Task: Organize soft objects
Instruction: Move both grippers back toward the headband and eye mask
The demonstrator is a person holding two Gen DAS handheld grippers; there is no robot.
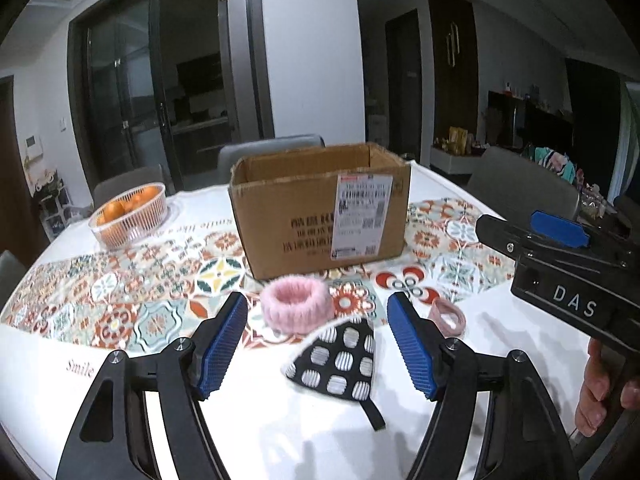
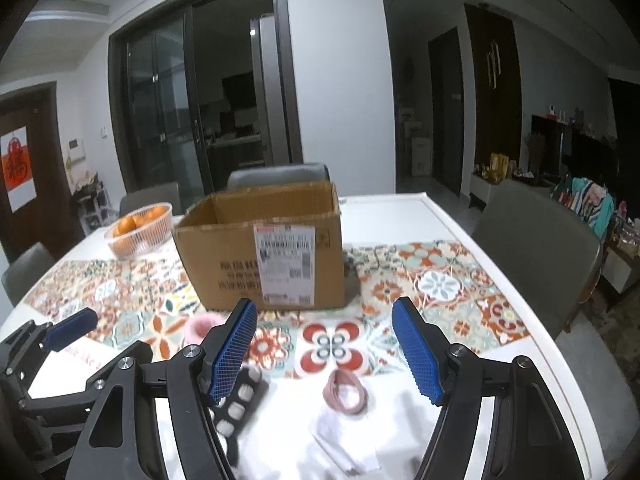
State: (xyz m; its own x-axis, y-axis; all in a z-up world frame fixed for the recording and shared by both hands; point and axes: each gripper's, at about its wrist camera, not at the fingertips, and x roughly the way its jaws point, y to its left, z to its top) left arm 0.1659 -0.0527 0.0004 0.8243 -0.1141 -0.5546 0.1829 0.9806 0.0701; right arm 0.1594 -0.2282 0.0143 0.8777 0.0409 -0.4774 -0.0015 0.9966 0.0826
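An open cardboard box (image 1: pixel 320 212) stands on the table; it also shows in the right wrist view (image 2: pixel 260 256). In front of it lie a fluffy pink ring (image 1: pixel 297 306), a black cloth with white patches (image 1: pixel 340 360) and a thin pink band (image 1: pixel 448 316). My left gripper (image 1: pixel 318 344) is open above the black cloth. My right gripper (image 2: pixel 326 350) is open above the pink band (image 2: pixel 346 391), with a white cloth (image 2: pixel 344 440) below it. The black cloth (image 2: pixel 240 400) and pink ring (image 2: pixel 200 330) are partly hidden behind its left finger.
A basket of oranges (image 1: pixel 130 214) sits at the table's far left. Grey chairs (image 2: pixel 532 252) stand around the table. A patterned runner (image 1: pixel 120 296) crosses the table. The right gripper's body (image 1: pixel 568 276) shows at the right of the left wrist view.
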